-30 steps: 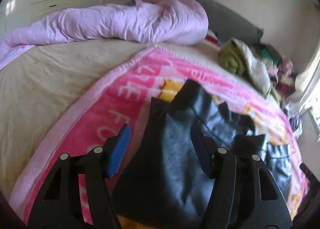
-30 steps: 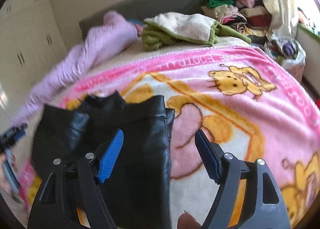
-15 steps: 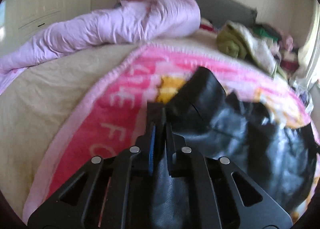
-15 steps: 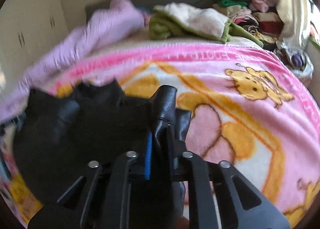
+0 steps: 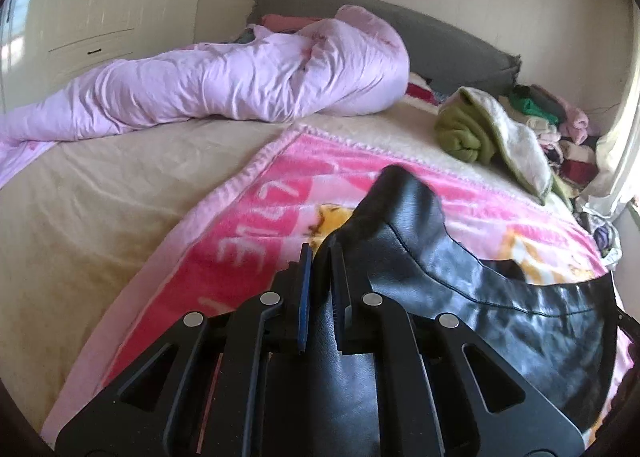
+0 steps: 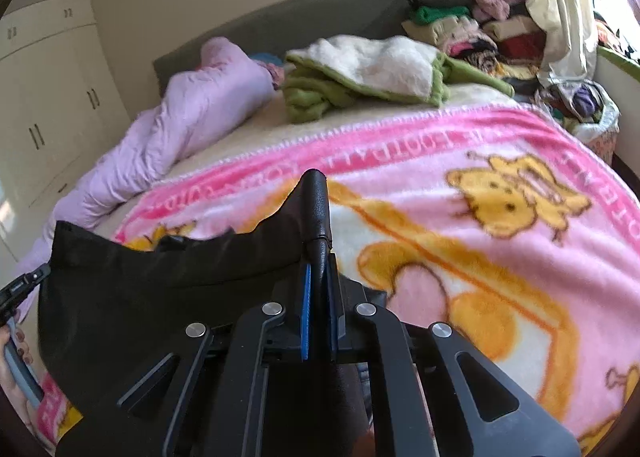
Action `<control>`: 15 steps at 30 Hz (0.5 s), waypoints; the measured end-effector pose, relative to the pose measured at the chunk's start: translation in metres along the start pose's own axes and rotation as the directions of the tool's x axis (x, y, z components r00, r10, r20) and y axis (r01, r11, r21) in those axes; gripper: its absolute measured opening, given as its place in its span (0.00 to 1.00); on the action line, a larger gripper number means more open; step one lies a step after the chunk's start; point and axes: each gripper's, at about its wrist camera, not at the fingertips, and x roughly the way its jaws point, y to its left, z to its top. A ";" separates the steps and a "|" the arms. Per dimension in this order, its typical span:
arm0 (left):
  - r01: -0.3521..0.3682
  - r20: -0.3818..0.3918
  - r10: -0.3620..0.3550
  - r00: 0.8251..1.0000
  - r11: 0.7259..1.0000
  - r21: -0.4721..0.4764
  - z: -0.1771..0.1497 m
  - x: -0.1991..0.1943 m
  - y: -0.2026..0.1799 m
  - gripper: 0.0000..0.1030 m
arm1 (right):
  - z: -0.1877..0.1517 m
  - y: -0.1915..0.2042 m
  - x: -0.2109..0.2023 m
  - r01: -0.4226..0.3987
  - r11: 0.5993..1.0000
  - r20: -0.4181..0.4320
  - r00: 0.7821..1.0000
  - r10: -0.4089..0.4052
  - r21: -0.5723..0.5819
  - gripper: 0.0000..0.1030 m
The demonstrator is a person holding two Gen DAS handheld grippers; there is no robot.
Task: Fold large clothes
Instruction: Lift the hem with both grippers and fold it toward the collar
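A black leather-look garment (image 5: pixel 460 277) hangs stretched between my two grippers above a pink cartoon blanket (image 5: pixel 248 241). My left gripper (image 5: pixel 320 253) is shut on one corner of it, and a peak of the fabric stands up past the blue pads. In the right wrist view my right gripper (image 6: pixel 318 261) is shut on the other corner of the garment (image 6: pixel 168 285), with a rolled edge sticking up between the fingers. The blanket (image 6: pixel 480 225) lies under it. At the left edge of that view, a hand and the left gripper's body (image 6: pixel 20 289) show.
A rumpled lilac duvet (image 5: pixel 224 85) lies across the far side of the bed by the grey headboard (image 5: pixel 448 45). A green and cream fleece (image 6: pixel 368 73) sits beyond the blanket. Folded clothes (image 6: pixel 480 25) are stacked at the far right, near a curtain (image 6: pixel 556 9). White wardrobes (image 5: pixel 92 17) stand left.
Both grippers went from open over the flat garment to shut on its corners, then lifted it, so the fabric now hangs taut between them and both have shifted along the bed.
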 end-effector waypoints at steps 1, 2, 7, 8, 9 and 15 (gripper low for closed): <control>-0.016 -0.005 0.016 1.000 1.000 0.005 -0.003 0.005 0.002 0.03 | -0.003 -0.002 0.005 0.008 1.000 -0.009 1.000 -0.008 0.004 0.06; -0.028 -0.009 0.028 1.000 1.000 0.003 -0.004 0.008 0.004 0.03 | -0.006 -0.004 0.010 0.011 1.000 -0.015 1.000 -0.011 0.013 0.06; -0.066 -0.054 0.064 0.996 0.997 -0.035 -0.009 0.027 0.024 0.00 | -0.017 -0.008 0.028 0.036 0.999 -0.054 0.998 -0.035 0.016 0.07; -0.070 -0.062 0.068 0.996 0.997 -0.029 -0.011 0.029 0.025 0.00 | -0.019 -0.008 0.032 0.046 0.999 -0.065 0.997 -0.045 0.013 0.08; -0.072 -0.070 0.070 0.995 0.997 -0.025 -0.013 0.031 0.026 0.00 | -0.021 -0.008 0.036 0.054 0.998 -0.080 0.995 -0.053 0.011 0.10; 0.006 -0.082 -0.006 0.997 1.000 0.003 -0.013 0.023 0.017 0.10 | -0.025 -0.010 0.040 0.084 0.996 -0.095 0.992 -0.083 0.013 0.21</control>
